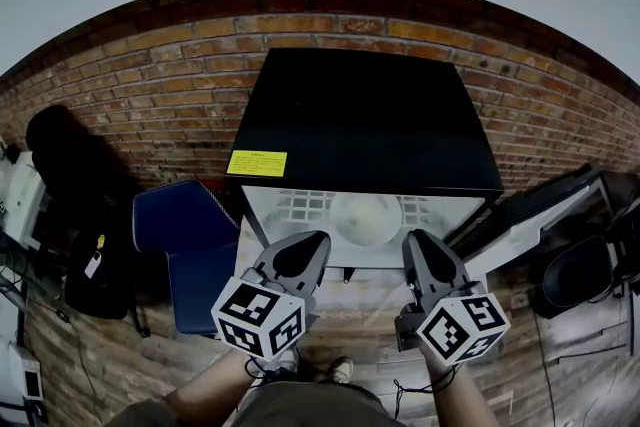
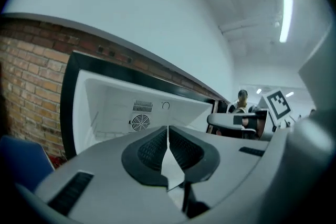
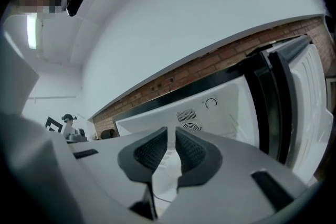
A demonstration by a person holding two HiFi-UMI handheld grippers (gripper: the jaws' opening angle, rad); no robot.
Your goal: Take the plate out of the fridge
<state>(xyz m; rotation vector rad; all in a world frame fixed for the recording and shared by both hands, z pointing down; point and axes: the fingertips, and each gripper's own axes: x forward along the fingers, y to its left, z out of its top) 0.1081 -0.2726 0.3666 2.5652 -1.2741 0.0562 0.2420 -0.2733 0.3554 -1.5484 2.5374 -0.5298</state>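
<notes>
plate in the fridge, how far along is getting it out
Done: the fridge door is open, showing the plate on its wire shelf. In hand: nothing; the left hand-held gripper and right hand-held gripper are both shut and empty in front of the opening. Left: reach in, grip the plate and lift it out.

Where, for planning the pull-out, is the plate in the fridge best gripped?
Probably the near rim of the plate, coming through the open front of the fridge. It lies flat on the shelf, rim facing the opening: one jaw above, one below.

brick wall (image 1: 120, 85): rear; blue chair (image 1: 180, 225): lower left
</notes>
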